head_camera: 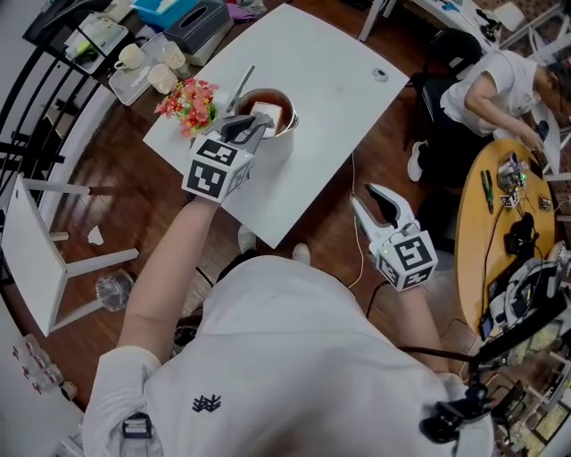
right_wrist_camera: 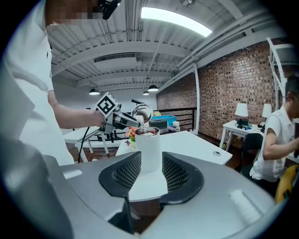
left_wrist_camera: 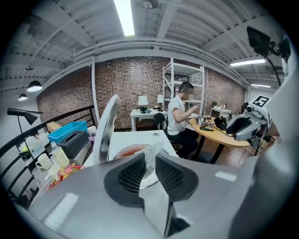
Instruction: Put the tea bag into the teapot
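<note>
The white teapot (head_camera: pixel 277 143) stands on the white table (head_camera: pixel 339 98), near the left edge, with reddish tea in it and its metal lid (right_wrist_camera: pixel 141 112) tipped up. My left gripper (head_camera: pixel 254 125) hovers over the pot's mouth, shut on the white tea bag (head_camera: pixel 265 114). In the left gripper view the tea bag (left_wrist_camera: pixel 150 156) is pinched between the pads just above the teapot's rim (left_wrist_camera: pixel 133 150). My right gripper (head_camera: pixel 382 201) hangs off the table's near edge over the floor, open and holding nothing. The right gripper view looks across at the teapot (right_wrist_camera: pixel 150 149).
Artificial flowers (head_camera: pixel 189 100) sit left of the pot. Cups on a tray (head_camera: pixel 147 73) and a grey box (head_camera: pixel 198 20) stand beyond the table's far-left side. A seated person (head_camera: pixel 486 89) works at a round wooden table (head_camera: pixel 482 241) on the right.
</note>
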{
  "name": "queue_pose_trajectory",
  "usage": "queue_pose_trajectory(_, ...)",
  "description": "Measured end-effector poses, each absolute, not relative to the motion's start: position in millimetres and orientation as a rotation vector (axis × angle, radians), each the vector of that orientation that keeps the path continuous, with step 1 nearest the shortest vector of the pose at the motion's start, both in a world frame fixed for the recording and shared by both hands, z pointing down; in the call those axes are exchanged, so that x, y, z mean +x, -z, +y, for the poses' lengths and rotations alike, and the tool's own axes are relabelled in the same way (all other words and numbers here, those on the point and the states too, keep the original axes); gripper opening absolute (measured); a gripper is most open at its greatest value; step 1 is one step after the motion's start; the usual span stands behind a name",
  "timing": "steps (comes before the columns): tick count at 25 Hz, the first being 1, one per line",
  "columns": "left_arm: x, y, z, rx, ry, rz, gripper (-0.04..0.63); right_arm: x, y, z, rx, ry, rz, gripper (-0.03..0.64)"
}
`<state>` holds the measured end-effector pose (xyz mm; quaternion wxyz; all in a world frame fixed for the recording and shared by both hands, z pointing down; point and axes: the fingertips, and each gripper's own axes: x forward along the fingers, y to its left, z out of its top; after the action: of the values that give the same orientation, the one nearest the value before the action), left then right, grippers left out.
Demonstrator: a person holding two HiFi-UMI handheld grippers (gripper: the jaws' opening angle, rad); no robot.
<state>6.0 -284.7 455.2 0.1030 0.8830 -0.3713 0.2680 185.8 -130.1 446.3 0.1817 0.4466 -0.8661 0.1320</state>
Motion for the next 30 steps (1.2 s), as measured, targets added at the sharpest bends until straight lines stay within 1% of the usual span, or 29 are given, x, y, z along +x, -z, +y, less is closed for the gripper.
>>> queue_pose_trajectory(6,12.7,-475.0,-298.6,2.589,-0.869,-1.12,0.066,191.6,-449.6,-130.5,1.272,-0.386,-2.425,0.13)
queue_pose_trajectory(19,18.7,-486.6,-305.8,2.55,-0.927,-1.156,0.071,188.4,-451.4,-132.5,1.257,-0.408,-2.417,0.13)
queue_pose_trajectory(24,19.2,-487.5,-304.1,2.56,-0.923,-1.141,0.097,189.2,-454.6,-132.1,1.268,-0.419,-2.413,0.13)
queue_pose_trajectory(30,20.2,-483.6,-300.8,2.572,-0.923,-1.147,0.106,189.0,-454.7,-130.3,1.267,-0.42,-2.418,0.13)
